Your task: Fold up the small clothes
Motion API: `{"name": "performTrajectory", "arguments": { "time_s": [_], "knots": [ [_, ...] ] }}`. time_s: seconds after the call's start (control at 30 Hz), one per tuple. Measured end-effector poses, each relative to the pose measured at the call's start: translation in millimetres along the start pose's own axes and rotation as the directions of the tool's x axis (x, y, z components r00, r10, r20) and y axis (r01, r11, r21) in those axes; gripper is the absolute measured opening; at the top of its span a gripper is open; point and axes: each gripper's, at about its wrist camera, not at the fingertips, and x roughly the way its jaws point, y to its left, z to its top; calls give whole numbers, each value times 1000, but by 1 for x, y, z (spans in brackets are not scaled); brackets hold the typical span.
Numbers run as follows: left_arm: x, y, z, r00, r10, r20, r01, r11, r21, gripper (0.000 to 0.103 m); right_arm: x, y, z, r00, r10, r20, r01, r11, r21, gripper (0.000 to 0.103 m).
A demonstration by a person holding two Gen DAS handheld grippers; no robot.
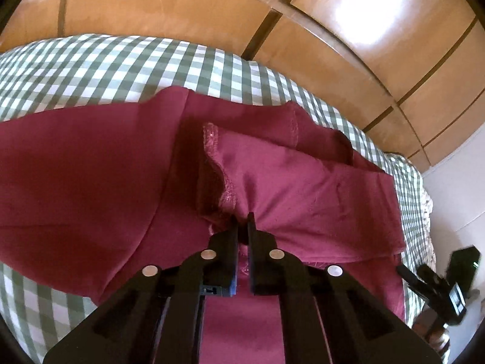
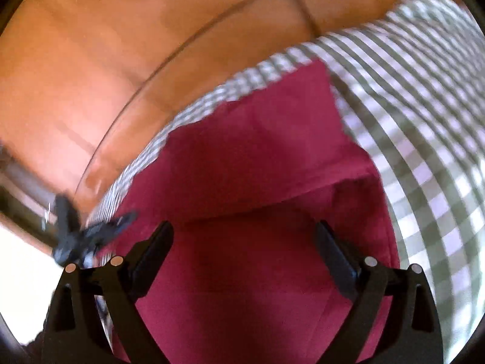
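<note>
Left gripper (image 1: 242, 221) pinched shut on a fold of the maroon garment (image 1: 303, 188), fabric bunched between the tips. Right gripper (image 2: 245, 233) spread wide above the same cloth, nothing between the jaws; whether the tips touch the fabric cannot be told. Garment (image 2: 257, 151) spread over a green-and-white checked sheet (image 1: 106, 66), one stitched hem turned up near the left tips. Beyond the sheet (image 2: 424, 121), glossy wooden panels (image 1: 182, 3) with dark seams. White wall (image 1: 454, 188) at the far right. No containers visible. Right view blurred.
</note>
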Motion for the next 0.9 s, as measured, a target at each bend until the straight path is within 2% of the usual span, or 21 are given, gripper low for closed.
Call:
{"name": "performTrajectory", "arguments": {
  "time_s": [0.03,0.17,0.27,0.3,0.33,0.37,0.4,0.43,0.47,0.53,0.63,0.73,0.83,0.9],
  "knots": [
    [0,-1,0,1000,0,5,0,1000,4,4,-8,13,3,1000,-9,22,10,998,-61,93],
    [-2,-9,1,998,43,43,-45,998,34,4,-1,29,25,992,-91,88,101,988,-115,94],
    [-1,-11,1,992,108,61,-111,992,61,4,38,20,35,973,-223,53,227,968,-105,94],
    [1,-10,1,988,138,64,-143,987,73,7,48,13,33,968,-250,23,251,963,-100,94],
    [0,-10,0,984,162,71,-167,982,82,15,65,6,29,952,-306,-18,302,947,-105,94],
    [-1,-8,-1,976,201,87,-209,973,97,26,72,4,26,942,-336,-23,331,935,-124,94],
    [-4,-7,-3,967,231,109,-243,964,107,32,77,9,20,927,-375,15,372,911,-177,95],
    [-9,-5,-5,959,248,135,-264,958,114,41,78,13,16,918,-396,28,393,898,-199,96],
    [-17,0,-7,950,265,168,-285,952,110,46,80,15,14,910,-414,37,412,886,-211,97],
    [-31,14,-10,943,280,179,-296,953,70,46,81,16,14,905,-423,44,423,883,-205,98],
    [-62,45,-19,949,256,184,-252,967,-43,46,72,20,15,899,-433,60,436,881,-185,98],
    [-100,85,-34,951,232,202,-201,966,-165,46,50,37,6,917,-384,107,398,902,-171,100],
    [-132,138,-46,945,262,194,-200,936,-290,46,41,54,-13,940,-325,100,339,922,-185,100],
    [-151,171,-51,931,307,200,-218,903,-370,46,47,67,-28,949,-305,80,315,923,-219,100]
  ]
}}
